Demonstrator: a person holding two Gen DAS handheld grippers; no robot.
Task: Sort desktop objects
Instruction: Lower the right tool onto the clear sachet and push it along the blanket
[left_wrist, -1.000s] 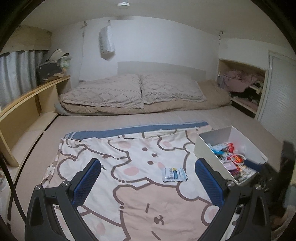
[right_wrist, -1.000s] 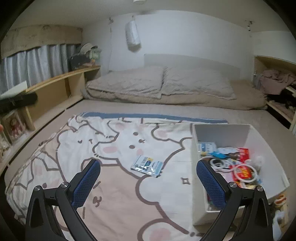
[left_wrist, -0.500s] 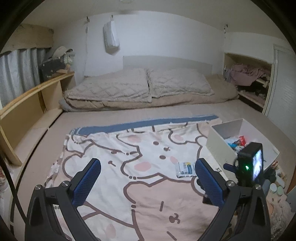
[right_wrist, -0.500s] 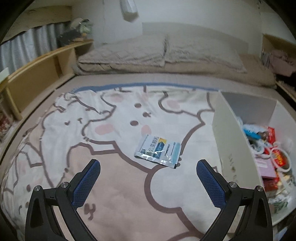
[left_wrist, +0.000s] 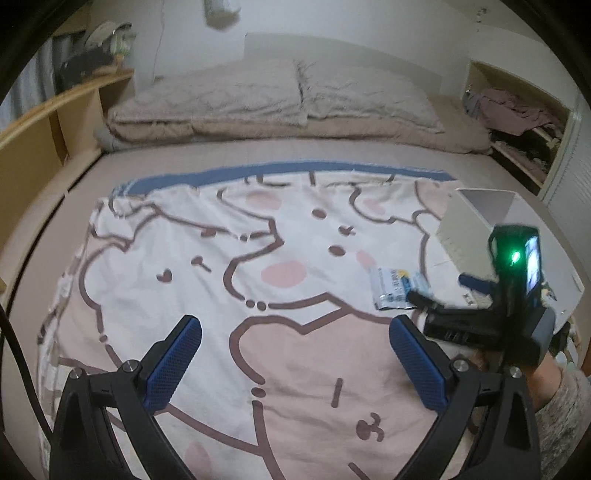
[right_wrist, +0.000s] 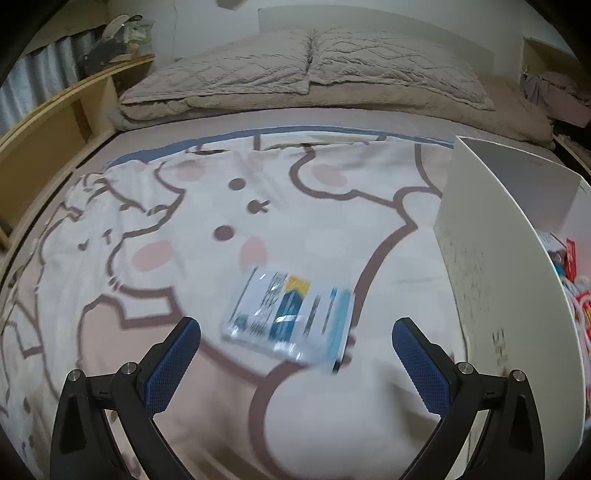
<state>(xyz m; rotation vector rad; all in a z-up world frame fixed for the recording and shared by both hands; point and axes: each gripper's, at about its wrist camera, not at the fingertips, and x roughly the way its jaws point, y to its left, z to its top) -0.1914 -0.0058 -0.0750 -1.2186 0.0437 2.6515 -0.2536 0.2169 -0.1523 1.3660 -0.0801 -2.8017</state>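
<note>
A: Our right tool has its fingers spread wide and nothing between them. The blue pads touch nothing.

B: Agreed. The left tool is the same: spread wide, empty, above the cartoon blanket.

A: The packet lies flat on the blanket, just ahead of the right tool's fingertips, roughly centred in the gap and a little toward the right finger. It is blurred, so we cannot read the print.

B: Its long axis runs across the right tool's opening, the right end tipped nearer to us. White and blue panels with a yellow patch, and a pale blue edge at the right end.

A: From the left wrist view the packet sits ahead and to the right of the left tool, with the right tool's fingertips at its near right corner. Whether they touch it we cannot tell.

B: The white box stands to the right of the right tool, beside the packet but apart from it, with small items inside. A sleeve shows behind the right tool.
</note>
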